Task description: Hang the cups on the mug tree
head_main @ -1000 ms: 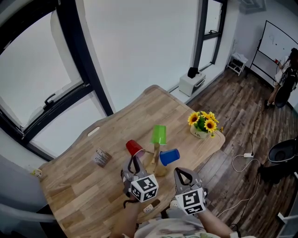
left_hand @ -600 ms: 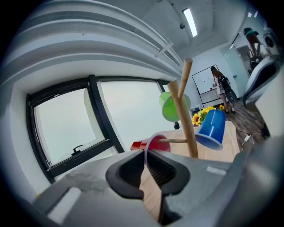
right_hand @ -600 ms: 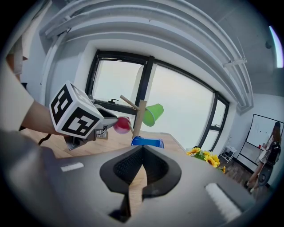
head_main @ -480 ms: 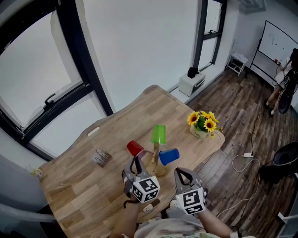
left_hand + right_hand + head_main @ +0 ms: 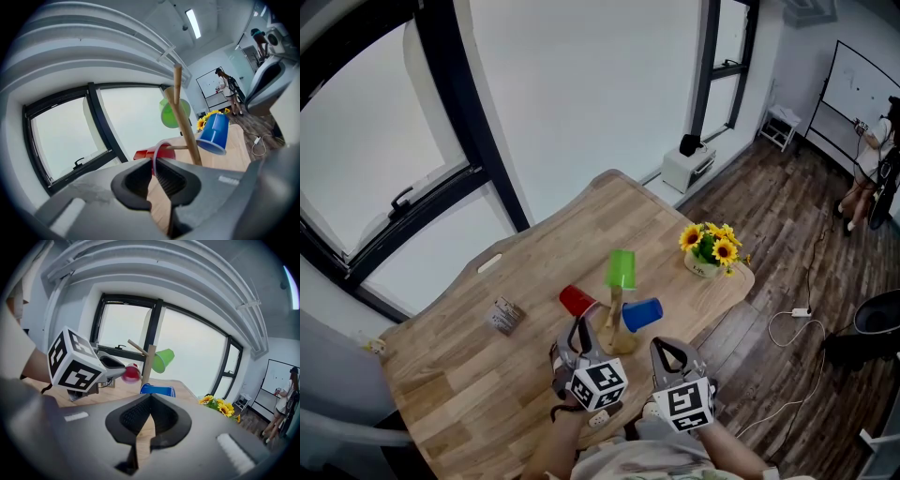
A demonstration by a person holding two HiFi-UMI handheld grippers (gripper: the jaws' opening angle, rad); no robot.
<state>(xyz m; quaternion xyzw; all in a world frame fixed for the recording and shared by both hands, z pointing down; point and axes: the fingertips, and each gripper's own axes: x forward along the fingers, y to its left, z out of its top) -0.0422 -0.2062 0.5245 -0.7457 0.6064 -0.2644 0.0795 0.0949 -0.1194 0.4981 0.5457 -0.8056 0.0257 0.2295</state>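
while the left gripper (image 5: pixel 153 164) has just been opening its jaws, now narrowly spread with the rim of the red plastic cup (image 5: pixel 161 151) between them, that cup hangs on a low peg at the left of the wooden mug tree (image 5: pixel 185 126). if a pad catches the rim on withdrawal, it could drag the cup off or tip the tree, which also holds a green plastic cup (image 5: pixel 621 269) and a blue plastic cup (image 5: pixel 641 313). the right gripper (image 5: pixel 668 349), pressed together and empty, hovers near the tree.
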